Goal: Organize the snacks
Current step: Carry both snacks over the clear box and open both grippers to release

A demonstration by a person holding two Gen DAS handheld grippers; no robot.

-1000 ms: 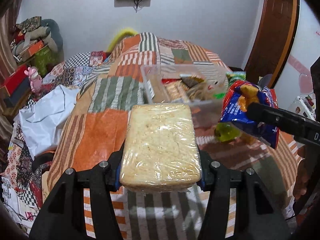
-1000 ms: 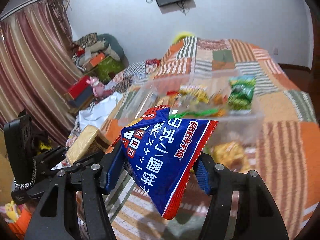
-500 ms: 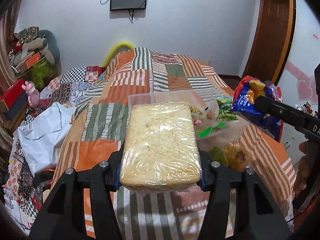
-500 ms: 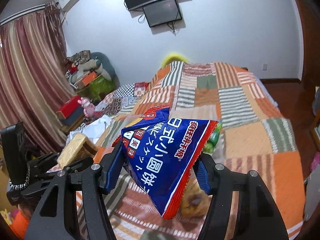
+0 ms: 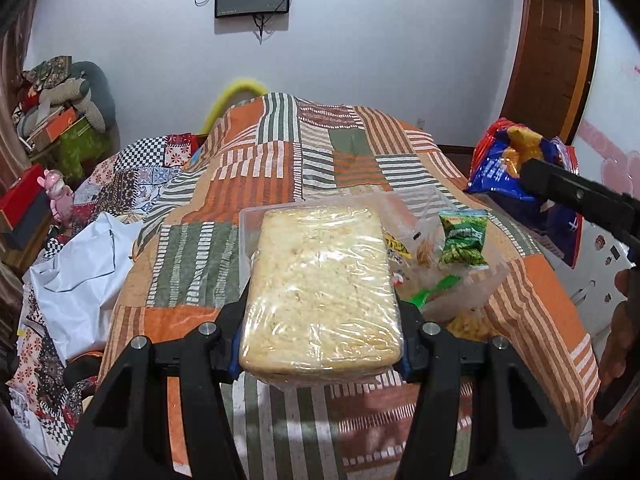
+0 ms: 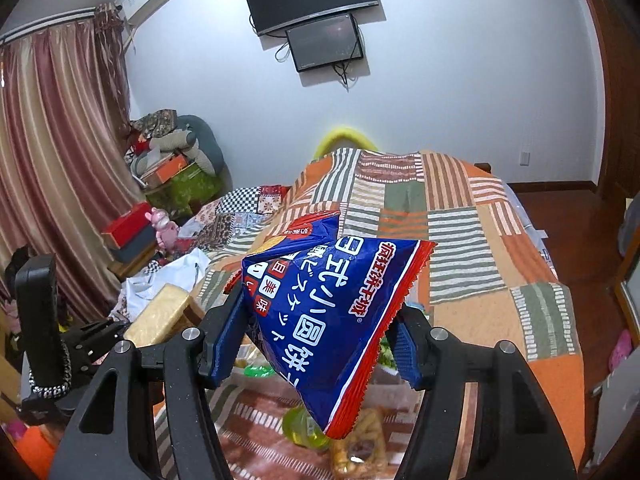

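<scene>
Both grippers raised since a second ago, bin [image 5: 494,276] now lower, ahead of left gripper [image 5: 320,344] and under right gripper [image 6: 320,344]. Left clamped on wrapped cake [image 5: 320,292], right clamped on blue bag [image 6: 332,320]; green pack [image 5: 464,240] already in bin. Risk: slick wrap sliding from pads, or puffy bag slipping if tilted; bag print reads "小圆饼" plus Japanese script, brand line too distorted to confirm.
</scene>
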